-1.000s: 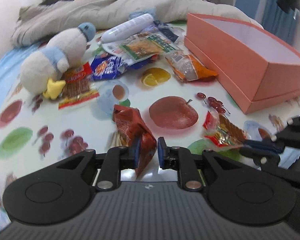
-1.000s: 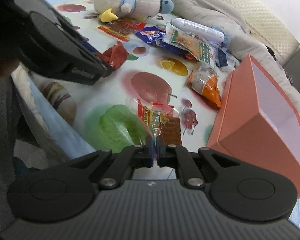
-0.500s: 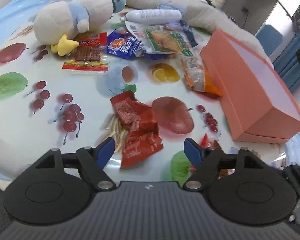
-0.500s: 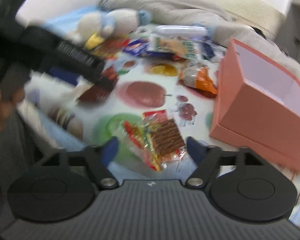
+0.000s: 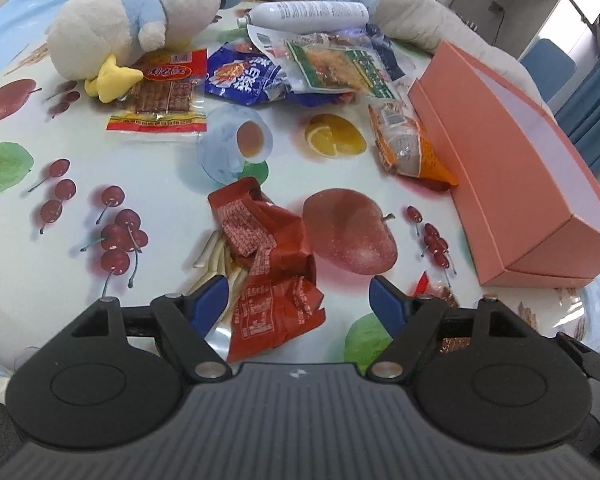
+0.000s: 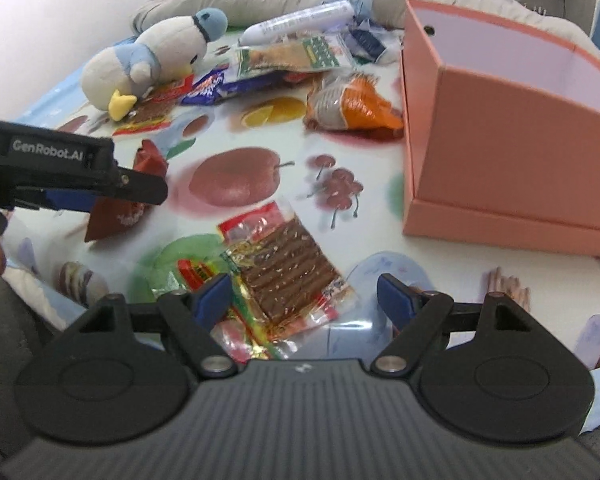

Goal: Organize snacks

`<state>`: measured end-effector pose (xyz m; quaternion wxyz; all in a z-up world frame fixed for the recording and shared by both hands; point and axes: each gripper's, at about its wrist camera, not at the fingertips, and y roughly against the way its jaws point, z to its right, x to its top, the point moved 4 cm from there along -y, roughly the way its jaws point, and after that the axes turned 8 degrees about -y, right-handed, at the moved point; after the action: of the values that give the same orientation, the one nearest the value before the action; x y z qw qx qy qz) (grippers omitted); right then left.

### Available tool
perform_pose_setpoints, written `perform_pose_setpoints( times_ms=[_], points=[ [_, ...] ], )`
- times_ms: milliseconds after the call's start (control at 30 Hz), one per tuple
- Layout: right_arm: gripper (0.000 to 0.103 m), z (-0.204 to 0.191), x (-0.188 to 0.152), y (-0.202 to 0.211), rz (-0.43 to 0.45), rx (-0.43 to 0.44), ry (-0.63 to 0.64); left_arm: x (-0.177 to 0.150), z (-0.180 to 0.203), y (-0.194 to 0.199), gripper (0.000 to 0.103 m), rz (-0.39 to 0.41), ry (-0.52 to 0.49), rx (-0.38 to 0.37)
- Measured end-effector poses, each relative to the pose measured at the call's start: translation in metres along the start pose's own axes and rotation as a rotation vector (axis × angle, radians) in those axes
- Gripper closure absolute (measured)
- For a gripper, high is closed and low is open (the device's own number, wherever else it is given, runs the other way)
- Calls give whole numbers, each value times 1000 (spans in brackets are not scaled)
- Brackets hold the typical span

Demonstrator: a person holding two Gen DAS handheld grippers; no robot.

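left gripper (image 5: pixel 299 296) agape | right gripper (image 6: pixel 303 293) agape | clear snack pack (image 6: pixel 284 276) partly hidden

Glossy crinkled foil packet (image 5: pixel 271 268), matt cardboard box (image 5: pixel 512 184)

On the counter (image 5: pixel 28 272), a crumpled packet (image 5: pixel 268 268) lies low in the frame's centre. The open box (image 5: pixel 512 184) stands at right, a cone-shaped snack (image 5: pixel 408 144) just left of it. The plush toy (image 5: pixel 140 28) lies upper left, on a flat packet (image 5: pixel 160 96).
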<state>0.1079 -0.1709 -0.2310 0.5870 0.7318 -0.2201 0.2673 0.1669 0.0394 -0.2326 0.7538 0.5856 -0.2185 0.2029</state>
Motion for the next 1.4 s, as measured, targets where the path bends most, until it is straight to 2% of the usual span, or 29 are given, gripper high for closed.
perform_pose_setpoints(
  times_ms=[100, 333, 567, 600, 733, 1133, 1333, 1367, 1400],
  points=[
    [21, 2, -4, -2, 24, 5, 13, -3, 0, -4, 23, -10, -10, 2],
    [21, -7, -5, -7, 19, 6, 126, -9, -2, -10, 26, -7, -17, 25],
    [42, -19, -5, -4, 5, -18, 179, -11, 1, -11, 53, -7, -23, 38],
    [46, -18, -4, -2, 8, -25, 175, -11, 0, -10, 53, -5, -11, 36],
    [50, -18, -6, 3, 19, -39, 174, -10, 4, -7, 55, -3, -16, 41],
    [52, -5, 10, 25, 66, -80, 95, 0, 27, 9, 57, 14, -29, 28],
    [54, 9, 18, 35, 65, -77, 16, 7, 41, 11, 58, 19, -41, -7],
    [92, 10, 18, 36, 65, -84, 11, 8, 43, 12, 58, 22, -46, -9],
    [93, 13, 20, 37, 59, -85, -8, 9, 46, 13, 59, 22, -50, -12]
  ],
)
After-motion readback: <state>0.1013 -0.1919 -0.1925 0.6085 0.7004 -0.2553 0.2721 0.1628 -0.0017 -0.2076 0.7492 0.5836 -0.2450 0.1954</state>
